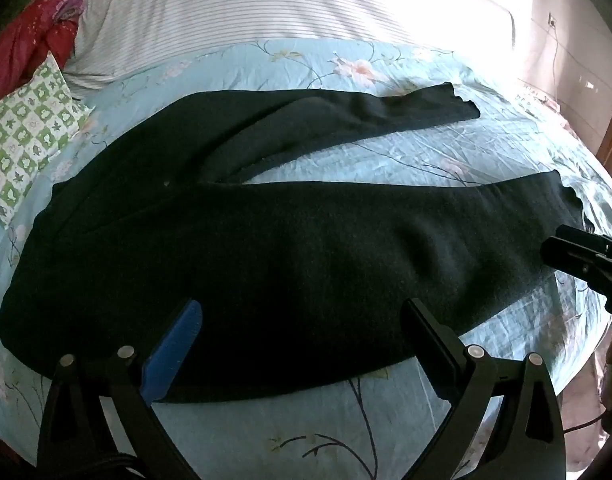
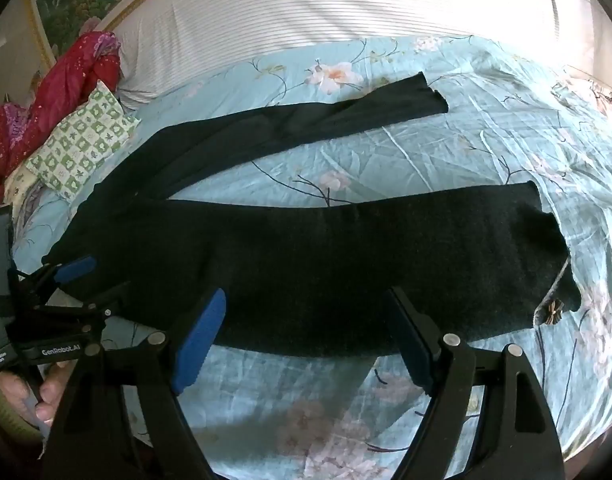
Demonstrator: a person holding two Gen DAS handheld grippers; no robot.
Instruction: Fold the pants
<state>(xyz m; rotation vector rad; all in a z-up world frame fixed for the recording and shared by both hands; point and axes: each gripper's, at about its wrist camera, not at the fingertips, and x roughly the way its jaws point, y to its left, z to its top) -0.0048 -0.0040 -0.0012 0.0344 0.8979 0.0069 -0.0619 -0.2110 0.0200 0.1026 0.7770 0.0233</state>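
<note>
Dark pants (image 1: 266,248) lie spread flat on the light blue floral sheet (image 1: 385,160), waist to the left, two legs apart and pointing right. They also show in the right wrist view (image 2: 345,264). My left gripper (image 1: 302,320) is open above the near edge of the pants, by the waist and near leg. My right gripper (image 2: 306,312) is open above the near edge of the near leg. The left gripper shows at the left of the right wrist view (image 2: 86,280), over the waist. The right gripper shows at the right edge of the left wrist view (image 1: 577,256), by the near leg's cuff.
A green and white checked pillow (image 1: 30,136) and a red quilt (image 1: 30,40) lie at the left. A white striped mattress (image 1: 286,4) lies beyond the sheet. A small bow (image 2: 551,310) sits on the near cuff. The bed's edge curves at the right.
</note>
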